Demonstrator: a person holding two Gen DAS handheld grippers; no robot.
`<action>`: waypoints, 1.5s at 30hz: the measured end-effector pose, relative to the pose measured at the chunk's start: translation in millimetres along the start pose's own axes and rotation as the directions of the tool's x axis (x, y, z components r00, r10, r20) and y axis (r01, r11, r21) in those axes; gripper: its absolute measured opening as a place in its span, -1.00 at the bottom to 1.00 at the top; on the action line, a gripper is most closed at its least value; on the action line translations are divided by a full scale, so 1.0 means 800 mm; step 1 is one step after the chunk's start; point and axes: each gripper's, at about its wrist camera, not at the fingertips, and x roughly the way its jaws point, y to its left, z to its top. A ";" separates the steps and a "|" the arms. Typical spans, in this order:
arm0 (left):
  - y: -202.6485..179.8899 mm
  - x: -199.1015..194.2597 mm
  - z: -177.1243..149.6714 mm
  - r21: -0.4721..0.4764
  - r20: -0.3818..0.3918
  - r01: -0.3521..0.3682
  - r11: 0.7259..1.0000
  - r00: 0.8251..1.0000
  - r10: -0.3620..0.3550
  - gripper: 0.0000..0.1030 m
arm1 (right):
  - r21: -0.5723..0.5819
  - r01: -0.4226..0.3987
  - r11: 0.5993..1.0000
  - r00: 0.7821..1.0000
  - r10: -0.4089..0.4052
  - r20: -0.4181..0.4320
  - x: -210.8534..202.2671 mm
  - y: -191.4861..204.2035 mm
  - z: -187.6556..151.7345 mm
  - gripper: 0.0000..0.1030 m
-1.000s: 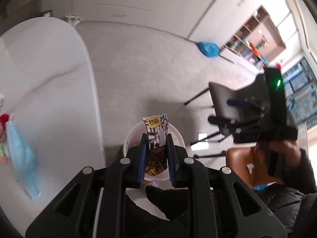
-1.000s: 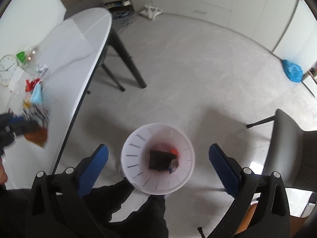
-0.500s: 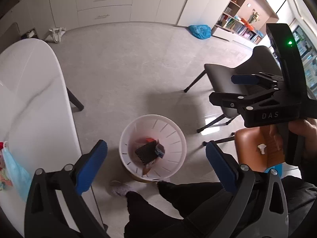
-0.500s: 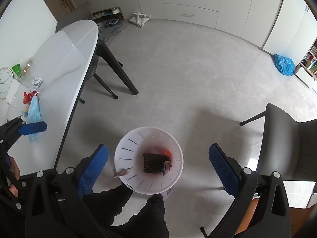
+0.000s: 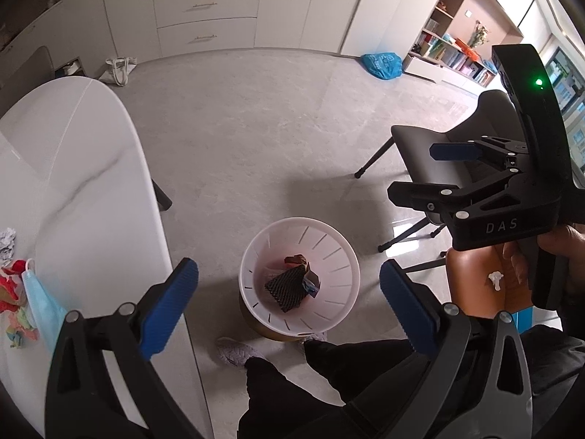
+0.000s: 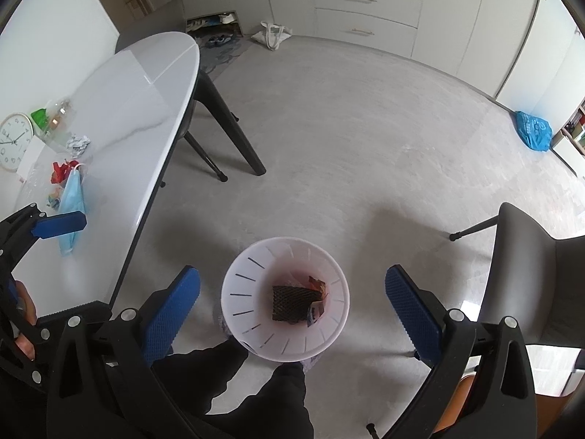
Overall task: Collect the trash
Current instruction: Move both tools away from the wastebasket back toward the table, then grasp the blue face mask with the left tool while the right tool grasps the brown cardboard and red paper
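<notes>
Showing the interval between two pickups, with the white bin point(image 6: 285, 298) on the floor taken as the landmark. Left of the bin stands the white table point(image 6: 146, 109); on its surface, well apart from the bin, lie the pieces not yet collected: a crumpled foil ball point(image 6: 78, 142), red wrapper scraps point(image 6: 62, 170) and a blue face mask point(image 6: 72, 197), the mask nearest the table edge facing the bin. A wall clock point(image 6: 14, 142) lies on the table beyond these, farthest from the bin. The left gripper point(image 5: 289, 305) hangs above the bin, jaws spread wide with nothing between them. Inside the bin rest a black mesh piece point(image 6: 294, 301) and coloured wrappers point(image 6: 316, 287), touching one another at the bottom. The right gripper point(image 6: 292, 307) is also poised over the bin, jaws wide and empty. Right of the bin stands a grey chair point(image 6: 530, 256), and just beside it, near the right gripper in the left wrist view, a brown seat point(image 5: 479, 285) carries a small white scrap point(image 5: 495, 280). Judged step: a drop into the bin is complete. The next move calls for carrying an open gripper left to the table, probably to the mask, closing on it, and returning above the bin.
</notes>
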 end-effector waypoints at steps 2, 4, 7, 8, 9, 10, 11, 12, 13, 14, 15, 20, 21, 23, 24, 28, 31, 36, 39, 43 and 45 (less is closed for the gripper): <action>0.007 -0.003 -0.002 -0.016 0.006 -0.006 1.000 1.000 0.006 0.85 | -0.010 -0.004 1.000 1.000 0.004 0.003 -0.001 0.007 0.002 0.95; 0.013 -0.008 -0.004 -0.034 0.012 -0.021 0.999 1.000 0.021 0.85 | -0.017 -0.015 1.000 1.000 0.015 0.003 0.000 0.014 0.005 0.95; 0.027 -0.017 -0.010 -0.073 0.030 -0.040 0.997 0.999 0.042 0.85 | -0.027 -0.034 0.999 0.999 0.034 0.008 0.002 0.027 0.012 0.95; 0.032 -0.020 -0.012 -0.085 0.035 -0.047 0.995 0.998 0.050 0.85 | -0.034 -0.039 0.999 0.999 0.039 0.009 0.002 0.032 0.014 0.95; 0.038 -0.024 -0.013 -0.100 0.039 -0.056 0.993 0.997 0.060 0.85 | -0.045 -0.044 0.998 0.999 0.044 0.010 0.002 0.039 0.017 0.95; 0.046 -0.029 -0.016 -0.119 0.046 -0.068 0.991 0.996 0.074 0.85 | -0.055 -0.049 0.997 0.999 0.049 0.012 0.002 0.045 0.021 0.95; 0.053 -0.035 -0.018 -0.138 0.052 -0.080 0.987 0.995 0.088 0.85 | -0.066 -0.055 0.996 0.998 0.056 0.012 0.003 0.053 0.024 0.95; 0.060 -0.039 -0.021 -0.157 0.056 -0.093 0.983 0.993 0.103 0.85 | -0.074 -0.060 0.995 0.998 0.061 0.012 0.004 0.058 0.025 0.95; 0.069 -0.045 -0.025 -0.182 0.063 -0.108 0.977 0.991 0.121 0.85 | -0.081 -0.064 0.995 0.998 0.065 0.012 0.005 0.064 0.027 0.95; 0.077 -0.050 -0.029 -0.203 0.067 -0.117 0.972 0.989 0.133 0.85 | -0.088 -0.069 0.994 0.997 0.070 0.014 0.006 0.069 0.029 0.95; 0.088 -0.057 -0.034 -0.234 0.072 -0.130 0.964 0.986 0.150 0.85 | -0.098 -0.076 0.992 0.997 0.078 0.013 0.007 0.077 0.031 0.95; 0.130 -0.079 -0.058 -0.337 0.073 -0.195 0.921 0.970 0.232 0.85 | -0.144 -0.110 0.983 0.994 0.112 0.008 0.013 0.111 0.043 0.95; 0.140 -0.083 -0.064 -0.360 0.072 -0.210 0.909 0.965 0.251 0.85 | -0.155 -0.116 0.981 0.993 0.118 0.006 0.014 0.119 0.045 0.95; 0.158 -0.086 -0.073 -0.396 0.063 -0.233 0.888 0.958 0.280 0.85 | -0.173 -0.127 0.977 0.992 0.129 0.003 0.016 0.132 0.048 0.95; 0.166 -0.087 -0.079 -0.412 0.056 -0.250 0.876 0.953 0.298 0.85 | -0.184 -0.134 0.974 0.991 0.137 0.001 0.017 0.140 0.050 0.95; 0.201 -0.078 -0.095 -0.457 0.015 -0.297 0.838 0.940 0.341 0.85 | -0.215 -0.153 0.965 0.988 0.155 -0.008 0.021 0.165 0.057 0.95; 0.221 -0.061 -0.102 -0.471 -0.025 -0.332 0.817 0.931 0.364 0.85 | -0.228 -0.162 0.960 0.986 0.164 -0.013 0.023 0.180 0.061 0.95; 0.248 -0.042 -0.114 -0.500 -0.056 -0.336 0.798 0.932 0.357 0.73 | -0.236 -0.173 0.956 0.985 0.172 -0.022 0.024 0.196 0.065 0.95; 0.262 -0.032 -0.117 -0.518 -0.071 -0.330 0.789 0.936 0.345 0.55 | -0.239 -0.174 0.955 0.985 0.171 -0.031 0.027 0.202 0.067 0.95; 0.275 -0.022 -0.121 -0.546 -0.087 -0.310 0.778 0.945 0.315 0.21 | -0.242 -0.177 0.954 0.984 0.170 -0.049 0.032 0.211 0.069 0.95; 0.280 -0.018 -0.124 -0.561 -0.096 -0.295 0.773 0.951 0.293 -0.08 | -0.246 -0.177 0.953 0.984 0.169 -0.054 0.034 0.214 0.071 0.95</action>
